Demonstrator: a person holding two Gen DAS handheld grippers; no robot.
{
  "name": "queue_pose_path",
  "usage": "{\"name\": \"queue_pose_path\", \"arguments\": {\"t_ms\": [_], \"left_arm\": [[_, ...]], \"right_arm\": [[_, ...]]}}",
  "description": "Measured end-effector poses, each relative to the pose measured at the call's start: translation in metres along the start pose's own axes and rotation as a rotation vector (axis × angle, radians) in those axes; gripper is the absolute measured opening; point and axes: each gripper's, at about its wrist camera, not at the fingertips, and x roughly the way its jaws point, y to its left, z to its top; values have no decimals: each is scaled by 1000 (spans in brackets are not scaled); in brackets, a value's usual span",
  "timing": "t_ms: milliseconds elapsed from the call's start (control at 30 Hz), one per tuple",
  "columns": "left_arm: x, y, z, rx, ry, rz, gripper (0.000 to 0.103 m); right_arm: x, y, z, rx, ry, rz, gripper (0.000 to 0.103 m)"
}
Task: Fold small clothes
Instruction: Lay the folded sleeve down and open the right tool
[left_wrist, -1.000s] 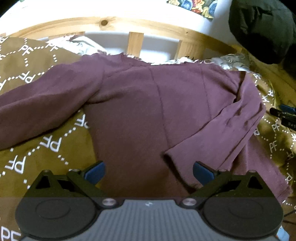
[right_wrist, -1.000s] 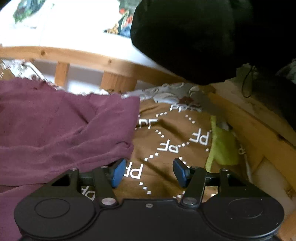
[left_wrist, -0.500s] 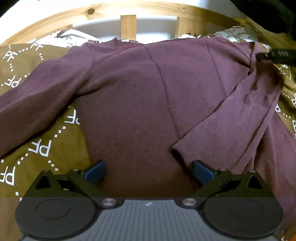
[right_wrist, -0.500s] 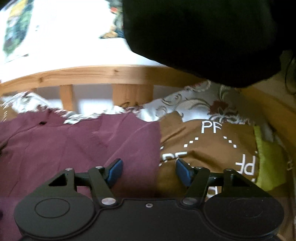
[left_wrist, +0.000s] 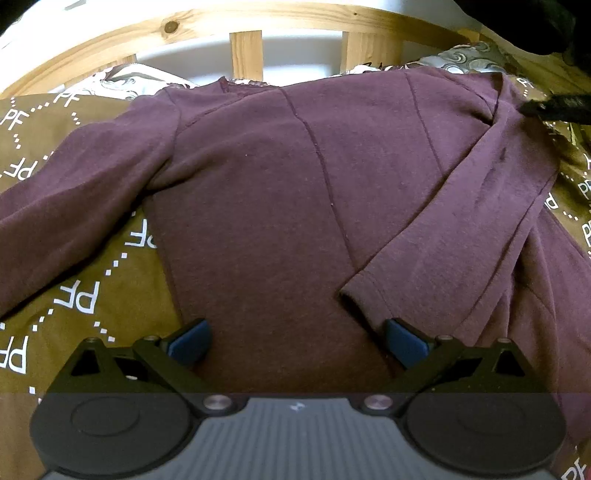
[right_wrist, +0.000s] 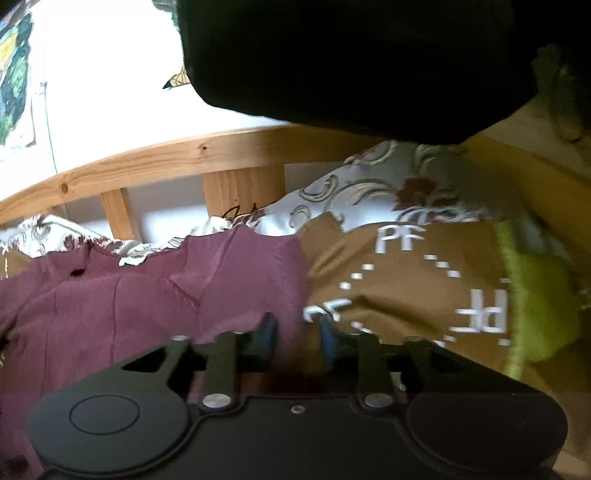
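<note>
Maroon shirt (left_wrist: 266, 192): spread on brown blanket (left_wrist: 74, 295), right sleeve folded inward. Right gripper (right_wrist: 295, 332) has reached the far right shoulder edge, jaws just closing with cloth between; grip unconfirmed. Left gripper (left_wrist: 295, 341) spread wide, empty, at near hem. Left sleeve unfolded; blanket room beside it.

1. Pale wooden bed rail (left_wrist: 258, 22) with upright slats arcs along the top of the frame; bright white wall (right_wrist: 110, 92) behind it
2. Brown "PF"-printed bedspread (left_wrist: 92, 295) fills the lower left
</note>
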Motion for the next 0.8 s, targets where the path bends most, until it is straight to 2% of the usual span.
{"name": "queue_pose_path", "arguments": {"t_ms": [67, 133, 267, 367, 500, 533, 567, 600, 733, 767, 800], "left_arm": [[1, 0, 0, -2, 0, 0, 102], [0, 0, 0, -3, 1, 0, 103], [-1, -1, 0, -9, 4, 3, 102], [-2, -2, 1, -10, 9, 5, 102], [-3, -1, 0, -15, 11, 7, 103], [-2, -2, 0, -19, 9, 10, 103], [-2, -2, 0, -21, 7, 13, 103], [-3, -3, -1, -20, 4, 18, 103], [-5, -4, -3, -21, 3, 20, 103], [-5, -4, -3, -20, 6, 20, 103], [-7, -3, -3, -22, 7, 18, 102]], "right_arm": [[-16, 1, -9, -83, -4, -31, 47], [-30, 4, -22, -180, -2, -68, 49], [-50, 19, -58, -442, 16, -139, 50], [-51, 34, -84, -621, 27, -158, 49], [-38, 55, -96, -756, -12, -182, 47], [-34, 58, -95, -762, -20, -186, 39], [-31, 60, -93, -756, -33, -195, 16], [-30, 60, -89, -735, -39, -193, 5], [-39, 44, -72, -510, -41, -186, 6], [-42, 38, -70, -454, -29, -182, 0], [-44, 33, -70, -413, -9, -187, 0]]}}
